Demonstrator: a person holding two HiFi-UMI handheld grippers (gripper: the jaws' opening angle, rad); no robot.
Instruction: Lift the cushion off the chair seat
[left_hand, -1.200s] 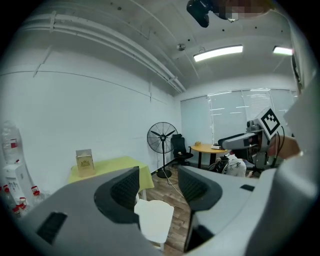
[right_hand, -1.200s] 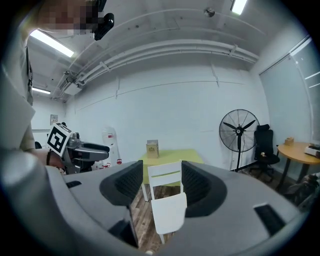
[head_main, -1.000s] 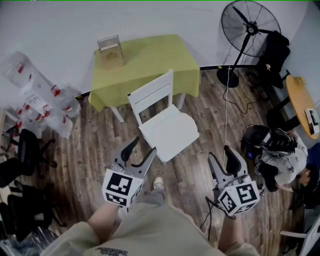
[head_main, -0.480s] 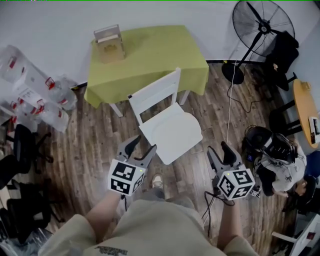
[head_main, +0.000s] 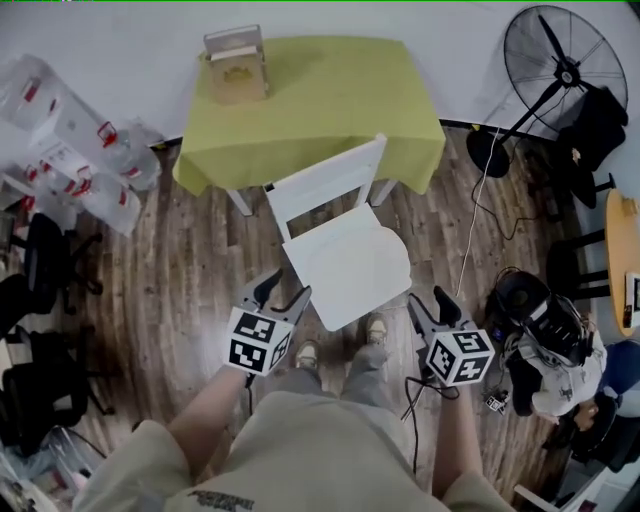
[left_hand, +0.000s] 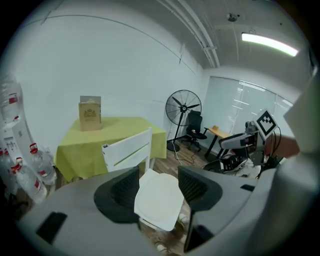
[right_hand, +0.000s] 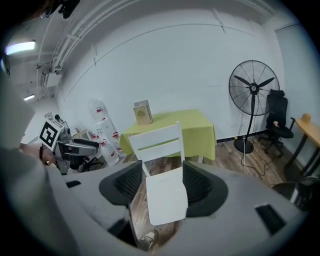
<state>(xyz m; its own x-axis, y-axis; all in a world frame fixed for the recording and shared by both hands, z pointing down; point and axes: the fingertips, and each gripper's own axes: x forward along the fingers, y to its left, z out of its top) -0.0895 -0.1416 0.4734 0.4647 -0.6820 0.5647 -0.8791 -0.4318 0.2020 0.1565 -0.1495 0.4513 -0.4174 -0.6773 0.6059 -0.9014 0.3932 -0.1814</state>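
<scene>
Left gripper (head_main: 285, 290) jaws apart, rounded white cushion (head_main: 350, 265), slatted chair (head_main: 325, 185)

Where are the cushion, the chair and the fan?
cushion (head_main: 350, 265): head view, middle of its top face.
chair (head_main: 325, 175): head view, on the backrest.
fan (head_main: 570, 68): head view, hub of the round cage.

- bare floor (head_main: 200, 290) lies open in front of and beside the chair (head_main: 325, 180).
- behind it the green worktop (head_main: 320, 95) stands close, blocking that side.
</scene>
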